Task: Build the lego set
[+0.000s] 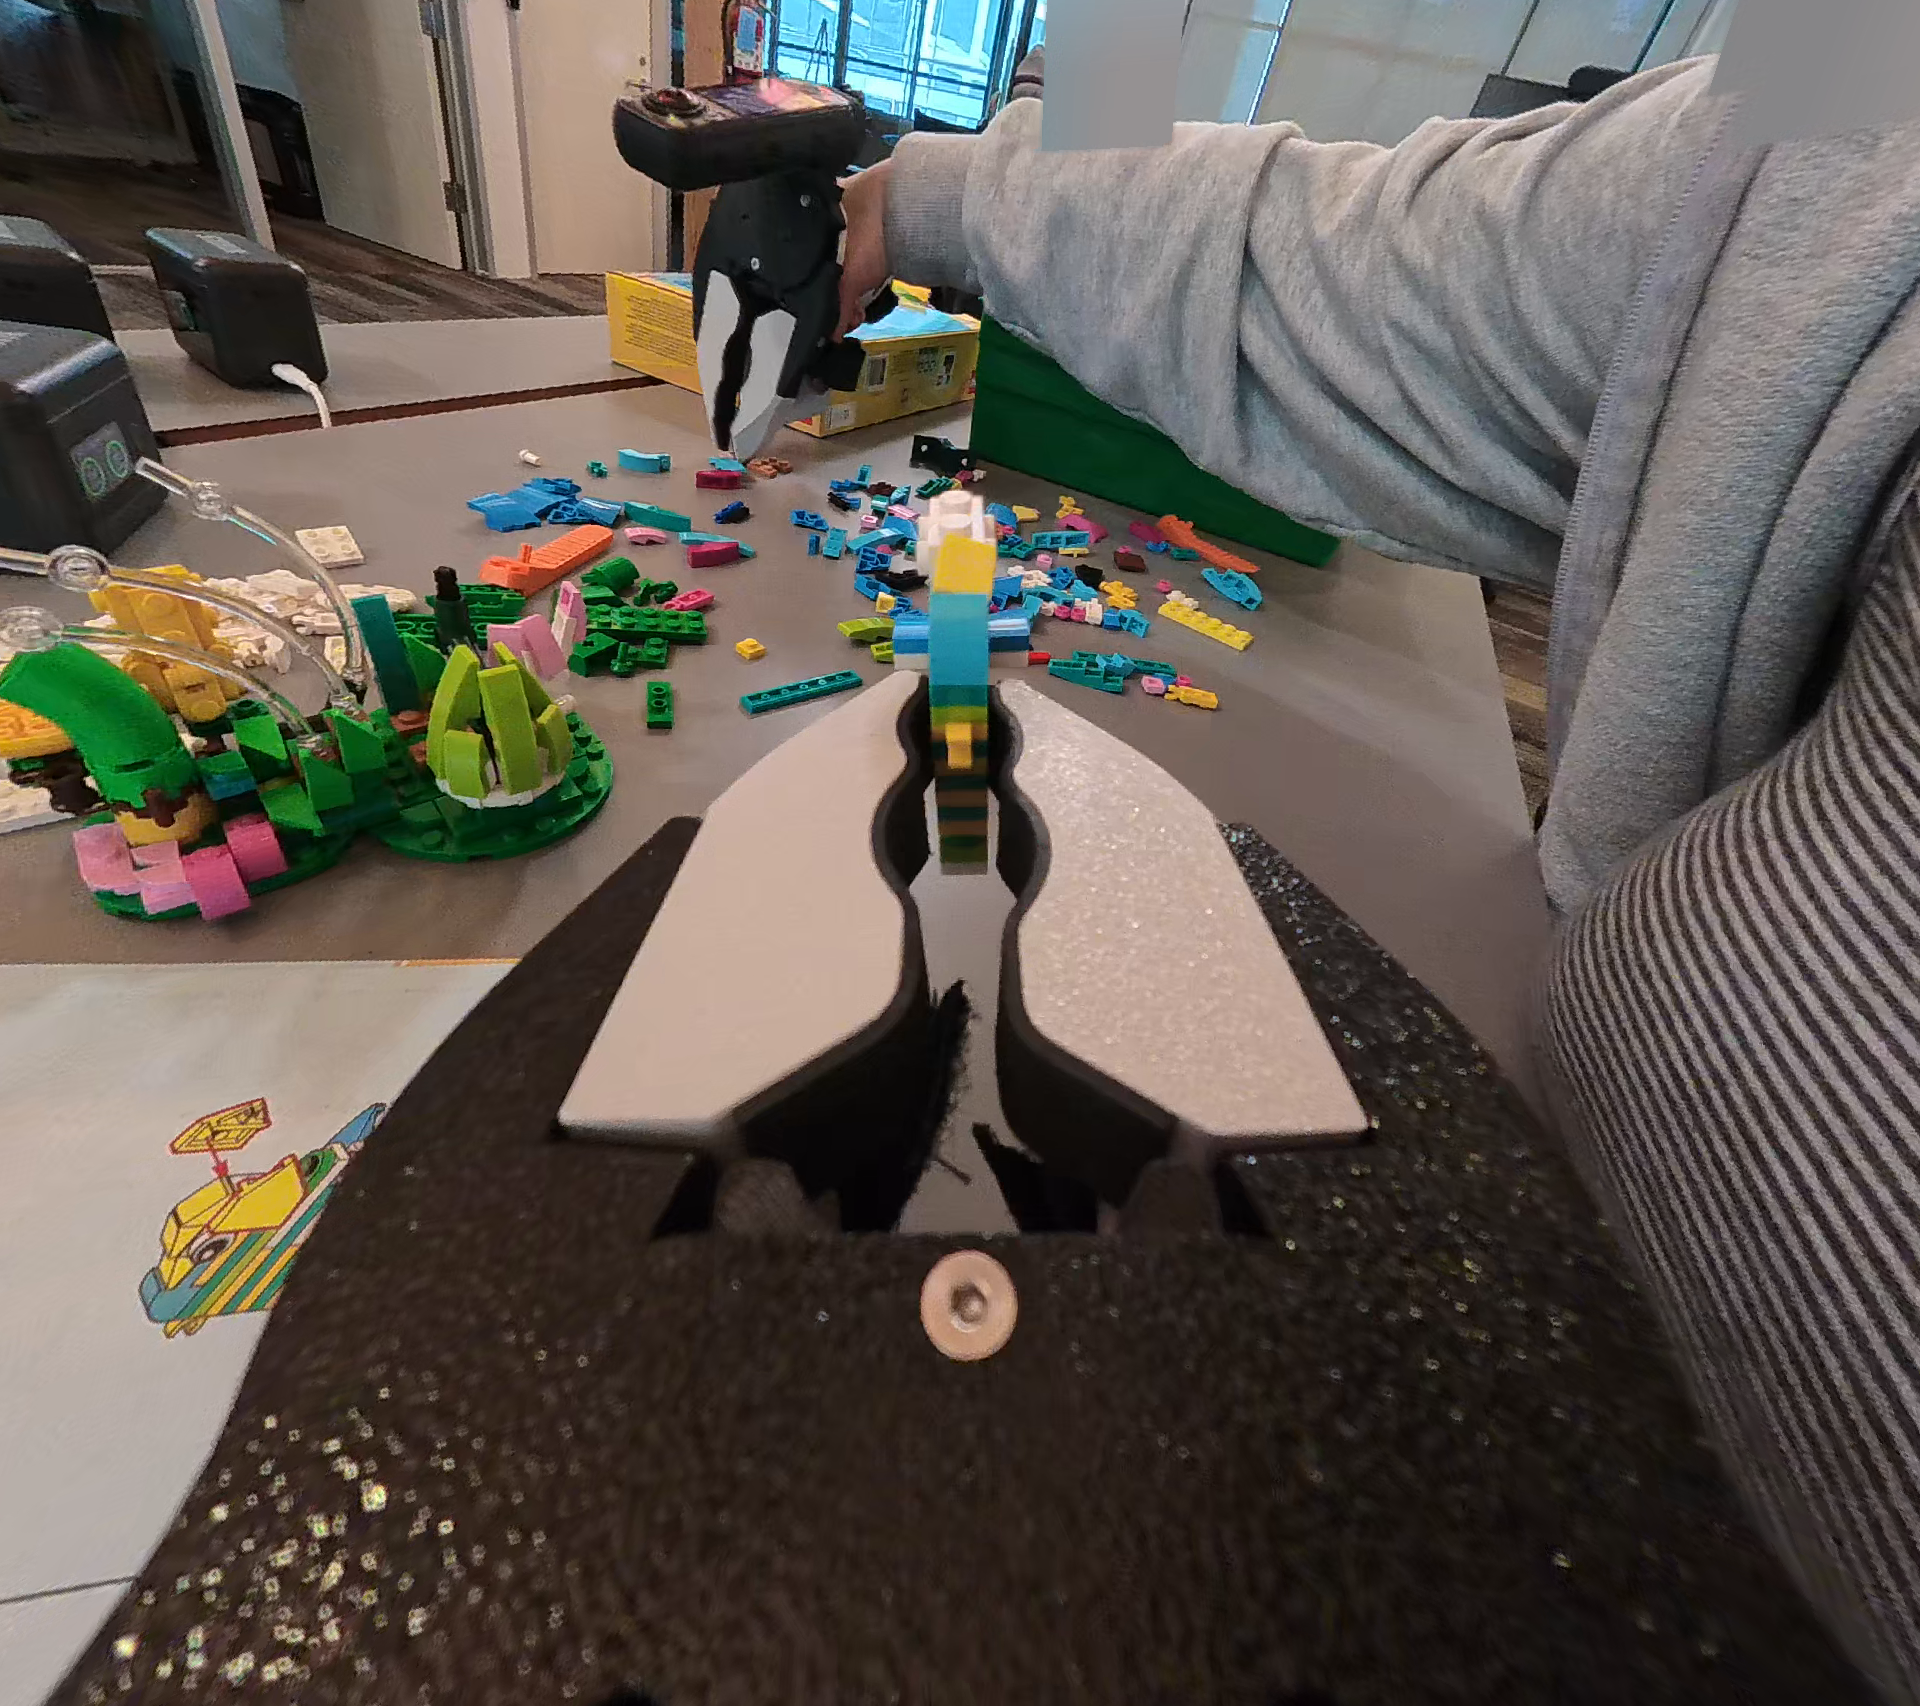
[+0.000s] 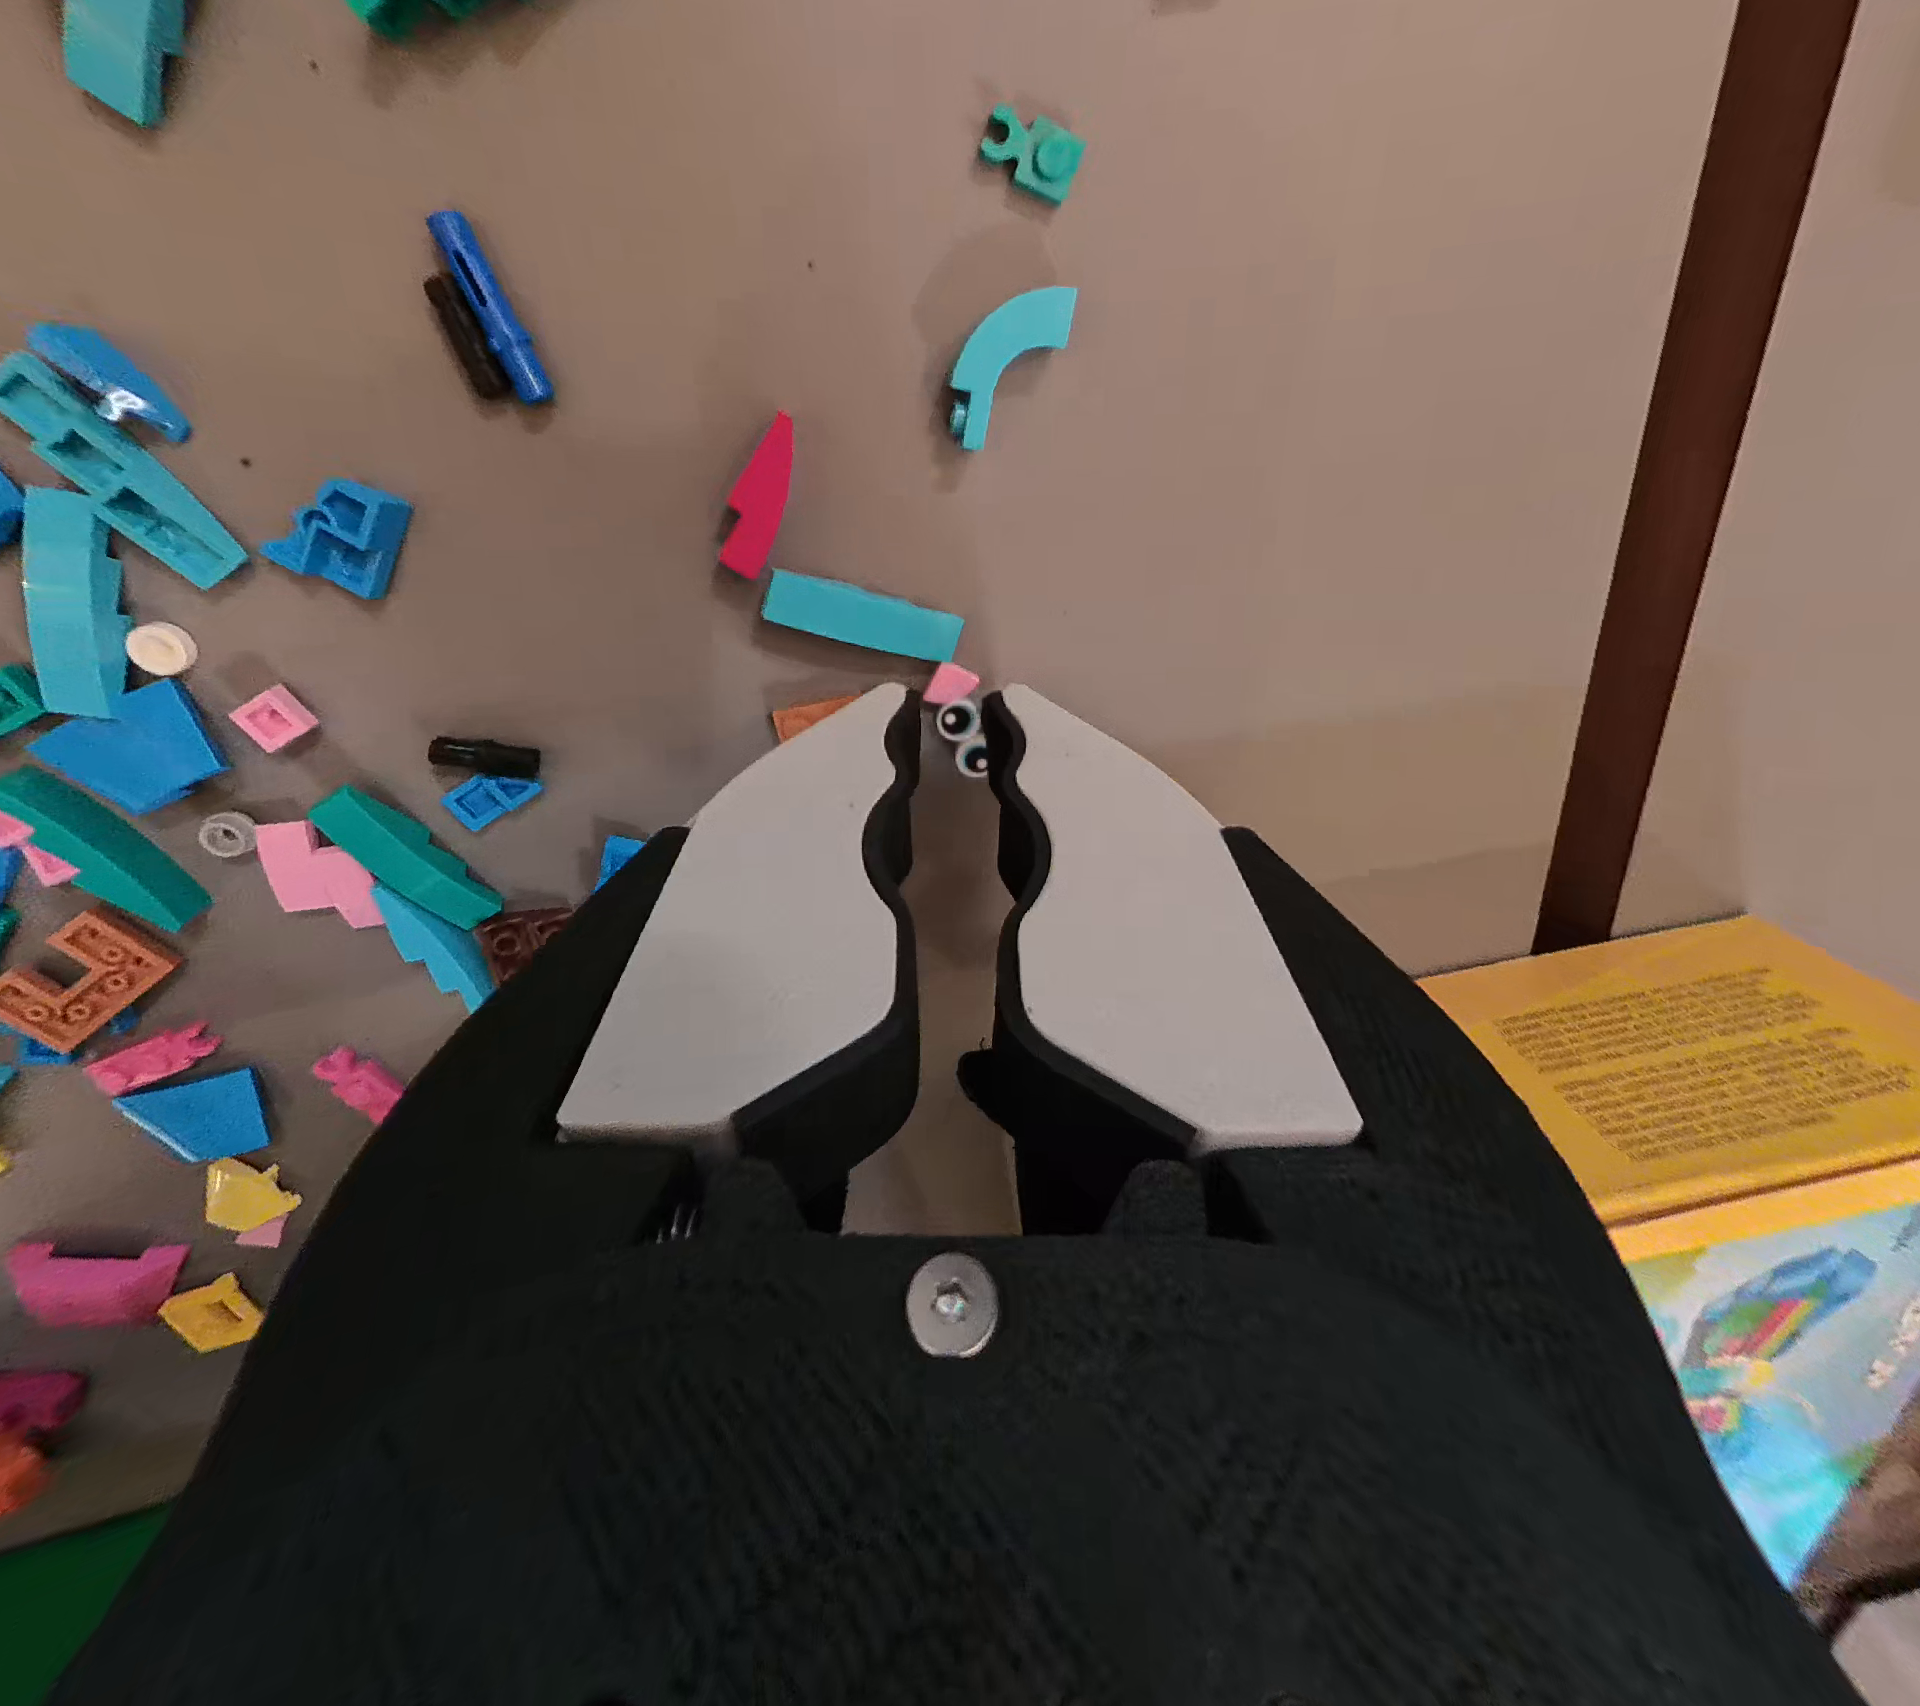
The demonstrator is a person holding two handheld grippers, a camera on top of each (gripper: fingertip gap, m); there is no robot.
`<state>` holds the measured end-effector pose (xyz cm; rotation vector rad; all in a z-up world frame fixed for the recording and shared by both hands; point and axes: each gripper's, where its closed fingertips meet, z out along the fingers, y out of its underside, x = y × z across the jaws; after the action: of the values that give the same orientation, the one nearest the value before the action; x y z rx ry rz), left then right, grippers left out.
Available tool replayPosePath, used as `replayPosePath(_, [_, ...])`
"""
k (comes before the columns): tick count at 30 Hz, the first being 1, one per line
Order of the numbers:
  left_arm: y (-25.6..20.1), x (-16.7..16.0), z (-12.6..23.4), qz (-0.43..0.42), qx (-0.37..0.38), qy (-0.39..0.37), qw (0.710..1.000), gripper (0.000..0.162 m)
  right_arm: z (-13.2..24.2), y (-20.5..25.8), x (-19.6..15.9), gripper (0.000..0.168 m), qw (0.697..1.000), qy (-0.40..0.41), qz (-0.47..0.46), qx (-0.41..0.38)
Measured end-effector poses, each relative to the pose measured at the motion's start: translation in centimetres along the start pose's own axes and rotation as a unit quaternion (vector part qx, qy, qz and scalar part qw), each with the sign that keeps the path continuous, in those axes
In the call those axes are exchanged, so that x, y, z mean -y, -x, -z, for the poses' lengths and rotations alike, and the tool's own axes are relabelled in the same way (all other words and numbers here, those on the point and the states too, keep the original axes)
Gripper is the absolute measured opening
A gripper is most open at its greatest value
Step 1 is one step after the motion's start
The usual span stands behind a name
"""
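Note:
My left gripper (image 1: 958, 690) is shut on a small lego assembly (image 1: 961, 617), a striped teal, yellow and green stack topped with blue, yellow and white bricks, held upright above the grey table (image 1: 1351, 721). My right gripper (image 2: 953, 700) points down at the table's far side, and it also shows in the left wrist view (image 1: 740, 435). Its jaws are closed to a narrow gap on two small round eye pieces (image 2: 958, 721), which touch both pads. A pink tile (image 2: 951, 680) and a teal bar (image 2: 862, 615) lie just beyond its tips.
Loose bricks (image 1: 935, 555) are scattered across the table's middle. A green plant build (image 1: 312, 763) stands at the left, an instruction booklet (image 1: 156, 1189) in front. A yellow box (image 2: 1683, 1064) and green bin (image 1: 1091, 441) sit behind. A grey sleeve (image 1: 1299, 285) crosses the right.

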<state>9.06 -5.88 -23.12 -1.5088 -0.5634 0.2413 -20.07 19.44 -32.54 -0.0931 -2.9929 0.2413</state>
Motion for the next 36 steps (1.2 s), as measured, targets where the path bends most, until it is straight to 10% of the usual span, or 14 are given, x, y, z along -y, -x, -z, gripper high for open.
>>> replayPosePath(36, [-0.4,0.2,0.1,-0.003,-0.013,-0.008,1.000,0.008,2.2,-0.6,-1.1,0.016,0.988,0.025,-0.151,-0.017])
